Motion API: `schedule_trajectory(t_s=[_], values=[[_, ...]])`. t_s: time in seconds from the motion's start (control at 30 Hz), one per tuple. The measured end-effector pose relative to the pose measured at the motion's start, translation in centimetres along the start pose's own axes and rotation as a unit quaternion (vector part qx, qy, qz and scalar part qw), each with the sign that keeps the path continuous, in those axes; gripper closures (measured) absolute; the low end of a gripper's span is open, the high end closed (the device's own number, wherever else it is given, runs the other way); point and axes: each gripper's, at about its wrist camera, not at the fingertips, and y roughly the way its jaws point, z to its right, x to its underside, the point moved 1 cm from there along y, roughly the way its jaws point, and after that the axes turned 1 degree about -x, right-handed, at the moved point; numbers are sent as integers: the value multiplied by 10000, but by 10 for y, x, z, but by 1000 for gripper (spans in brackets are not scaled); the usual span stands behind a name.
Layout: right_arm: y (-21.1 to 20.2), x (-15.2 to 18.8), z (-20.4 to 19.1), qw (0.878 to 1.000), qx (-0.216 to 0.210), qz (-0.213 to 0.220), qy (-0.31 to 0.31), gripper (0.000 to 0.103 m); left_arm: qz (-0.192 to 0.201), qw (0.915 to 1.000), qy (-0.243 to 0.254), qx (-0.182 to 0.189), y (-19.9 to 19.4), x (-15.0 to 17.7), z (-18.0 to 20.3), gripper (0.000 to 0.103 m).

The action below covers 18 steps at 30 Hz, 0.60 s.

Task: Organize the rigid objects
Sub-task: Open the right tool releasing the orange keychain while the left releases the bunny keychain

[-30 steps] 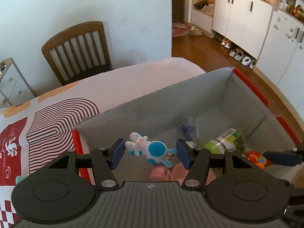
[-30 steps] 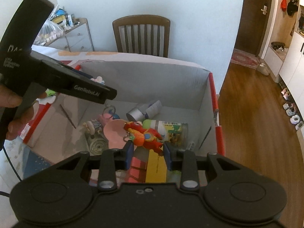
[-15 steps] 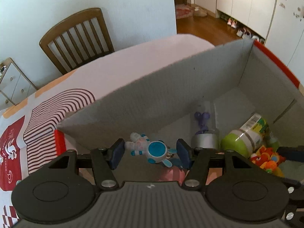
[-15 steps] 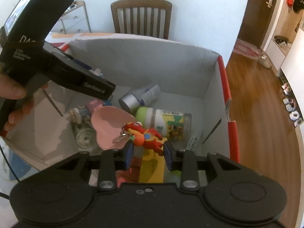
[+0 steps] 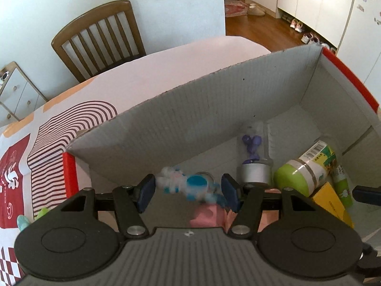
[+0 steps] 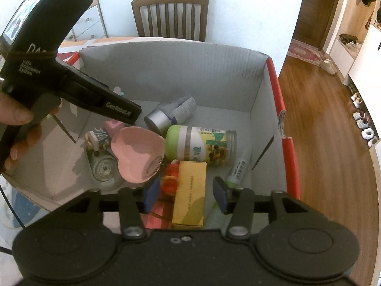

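Note:
A grey cardboard box with red edges (image 5: pixel 214 109) stands on the table; it also shows in the right wrist view (image 6: pixel 276 90). My left gripper (image 5: pixel 188 190) is over the box with its jaws wide apart; a blue and white astronaut toy (image 5: pixel 190 184) is blurred between them. My right gripper (image 6: pixel 185 193) is open over the box. The red and orange toy (image 6: pixel 170 177) lies below it in the box, beside a yellow carton (image 6: pixel 190 190). The left gripper's body (image 6: pixel 59 78) crosses the right wrist view.
In the box lie a green-lidded jar (image 6: pixel 200 144), a silver-capped clear bottle (image 6: pixel 171 115), a pink heart-shaped dish (image 6: pixel 138 155), a small tube (image 6: pixel 238 166) and a figurine (image 6: pixel 97 138). A wooden chair (image 5: pixel 100 38) stands behind the patterned table (image 5: pixel 71 124).
My right gripper opened and the red and orange toy dropped into the box. The astronaut toy between my left jaws has become blurred and sits slightly lower. Both grippers moved further over the box.

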Motion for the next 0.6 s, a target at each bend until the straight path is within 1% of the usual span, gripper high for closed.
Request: schedule_trajectory(t_s=[0.1,0.23,0.4,0.6], values=[[-5,0,-1,10000,-6,43,26,47,68,9999,-36,84,-7,2,-1,42],[-13,-1,-3,9999,-16,105,31,43,213,9996,-95,130,-22,4,-3,36],[-25,-2,-6,9998,10,208,13,41,351,9985,-313,290,-40,5,-11,36],[-43,-3,-12,9994,2,345,-13,38,509,9970,-437,375,-61,11,-19,36]])
